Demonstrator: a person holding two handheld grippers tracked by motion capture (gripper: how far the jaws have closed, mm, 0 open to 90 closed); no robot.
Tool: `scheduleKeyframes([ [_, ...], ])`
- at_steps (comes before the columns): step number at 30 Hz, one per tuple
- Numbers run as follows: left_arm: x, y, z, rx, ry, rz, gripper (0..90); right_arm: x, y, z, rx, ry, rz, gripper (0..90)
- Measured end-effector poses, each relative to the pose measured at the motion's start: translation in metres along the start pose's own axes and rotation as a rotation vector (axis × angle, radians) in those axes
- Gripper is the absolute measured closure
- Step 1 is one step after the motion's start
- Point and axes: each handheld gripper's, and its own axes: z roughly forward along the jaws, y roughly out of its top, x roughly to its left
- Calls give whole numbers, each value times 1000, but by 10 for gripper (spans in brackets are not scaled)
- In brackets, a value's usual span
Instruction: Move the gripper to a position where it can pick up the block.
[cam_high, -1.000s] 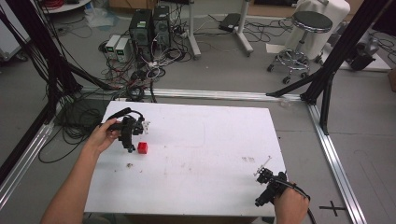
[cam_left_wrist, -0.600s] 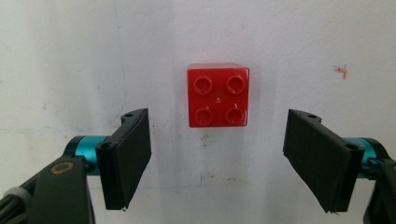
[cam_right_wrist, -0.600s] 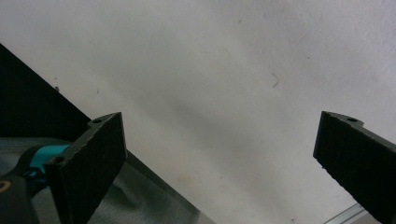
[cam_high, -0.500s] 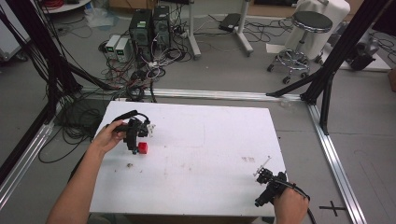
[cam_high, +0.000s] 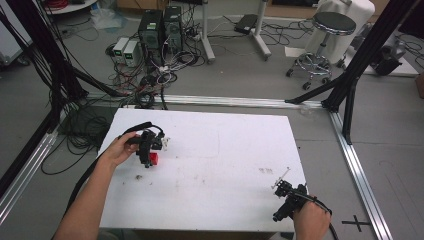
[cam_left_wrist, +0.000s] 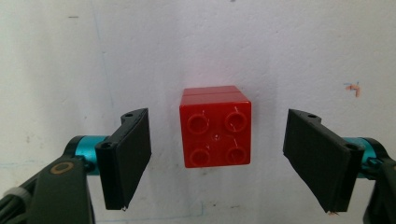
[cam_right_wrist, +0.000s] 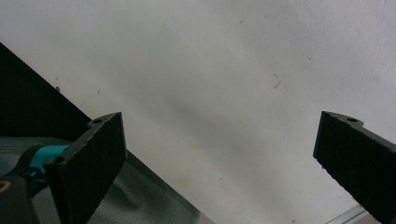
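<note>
Over on the left side of the white table (cam_high: 225, 150), the left gripper (cam_high: 148, 159) is hanging right above a red brick (cam_left_wrist: 215, 126), the chunky four-stud kind. In the left gripper view the jaws are spread wide with the brick sitting dead centre between them, a clear gap on each side, neither pad touching it. Brick is flat on the table, studs up, looks like two layers stacked, though I can't say if that seam is a real join. So I'd call this the line-up stage: approach is basically sorted, but nothing is grabbed yet. What's left is dropping the last bit, closing on the two side faces and lifting. Alignment looks square enough that it shouldn't twist when pinched.

Moving right, the right gripper (cam_high: 283, 192) sits near the front right corner of the table, well apart from the brick. Its jaws are wide open too, nothing between them but bare table and the edge
</note>
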Motion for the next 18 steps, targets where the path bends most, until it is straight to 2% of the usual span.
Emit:
scheduleKeyframes([
  [7,0,-1,2,2,17,-10,237,0,-1,0,-4,0,1,18],
  [18,-1,0,3,15,11,-1,237,0,-1,-1,-8,2,0,18],
])
